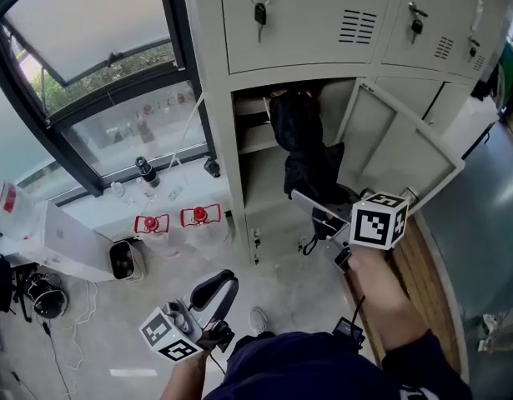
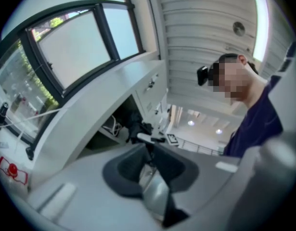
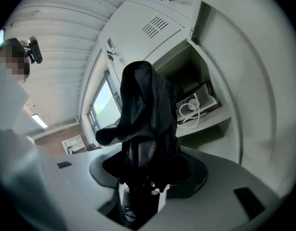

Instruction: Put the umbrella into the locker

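Daylight entering through dark-framed window, upper left in head view. Black bottle standing by window's lower frame. Two red-handled fittings sitting against low white wall beneath. Grey floor spreading below, cables trailing across it at left. Wooden strip running along right. Slatted white ceiling showing in left gripper view; ceiling lamp glowing in right gripper view.

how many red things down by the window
2: left red thing and right red thing, side by side below the window, left of the locker. Others may be hidden.
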Motion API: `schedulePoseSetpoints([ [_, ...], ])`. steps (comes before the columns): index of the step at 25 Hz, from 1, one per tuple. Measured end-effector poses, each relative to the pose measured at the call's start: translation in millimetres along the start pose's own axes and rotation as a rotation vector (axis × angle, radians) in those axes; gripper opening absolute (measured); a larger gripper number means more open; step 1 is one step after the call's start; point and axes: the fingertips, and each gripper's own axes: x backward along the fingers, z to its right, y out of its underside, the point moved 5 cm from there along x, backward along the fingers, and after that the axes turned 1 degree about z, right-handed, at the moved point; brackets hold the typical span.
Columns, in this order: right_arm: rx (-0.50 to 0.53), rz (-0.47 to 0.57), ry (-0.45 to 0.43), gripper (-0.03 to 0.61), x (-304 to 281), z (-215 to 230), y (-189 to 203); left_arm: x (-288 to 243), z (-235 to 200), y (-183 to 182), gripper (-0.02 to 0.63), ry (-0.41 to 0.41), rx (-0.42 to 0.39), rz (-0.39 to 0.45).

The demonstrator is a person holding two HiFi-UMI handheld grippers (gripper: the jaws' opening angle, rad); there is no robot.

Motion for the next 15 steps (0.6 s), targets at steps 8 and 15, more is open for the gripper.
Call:
schedulePoseSetpoints([
  [8, 0.177, -0.076, 0.234, 0.213, -60, 15, -37, 24, -44, -19, 0.061, 0.015, 0.063, 0.020],
  [15, 0.311, -0.130, 0.356, 0.213, -76, 44, -73, 14, -54, -17, 0.061, 0.041, 0.081, 0.029],
])
